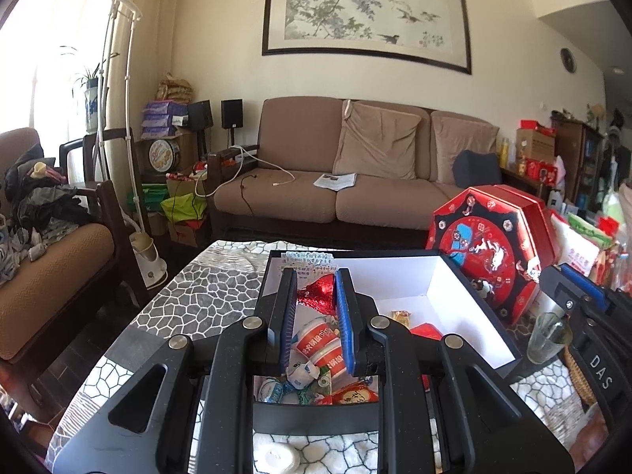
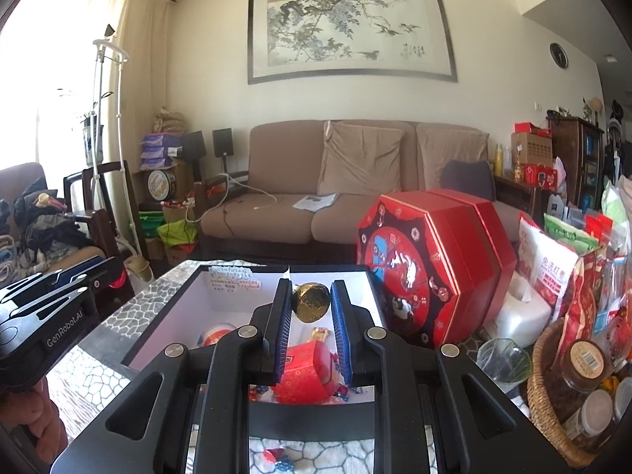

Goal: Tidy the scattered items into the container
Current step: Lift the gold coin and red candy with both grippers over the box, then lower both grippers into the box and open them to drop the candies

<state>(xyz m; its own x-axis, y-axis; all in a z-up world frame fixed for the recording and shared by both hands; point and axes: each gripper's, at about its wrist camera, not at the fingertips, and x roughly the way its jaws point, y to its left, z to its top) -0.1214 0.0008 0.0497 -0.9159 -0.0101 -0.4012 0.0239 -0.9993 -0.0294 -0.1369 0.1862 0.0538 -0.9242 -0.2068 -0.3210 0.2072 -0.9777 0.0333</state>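
Note:
A black box with a white inside (image 1: 434, 276) stands on the table and holds several snacks and packets. My left gripper (image 1: 314, 288) is shut on a red foil sweet (image 1: 318, 292), held above the box's left part. My right gripper (image 2: 311, 300) is shut on a gold foil ball (image 2: 312, 302), held above the same box (image 2: 221, 300), over a red packet (image 2: 304, 371). In the right wrist view the left gripper's body (image 2: 47, 328) shows at the left edge.
A red octagonal gift box (image 2: 430, 272) stands right of the black box. A wicker basket with jars (image 2: 572, 391), a glass (image 2: 501, 359) and snack bags (image 2: 553, 260) crowd the right. A small sweet (image 2: 276, 456) and a white round item (image 1: 276, 456) lie on the patterned cloth near me.

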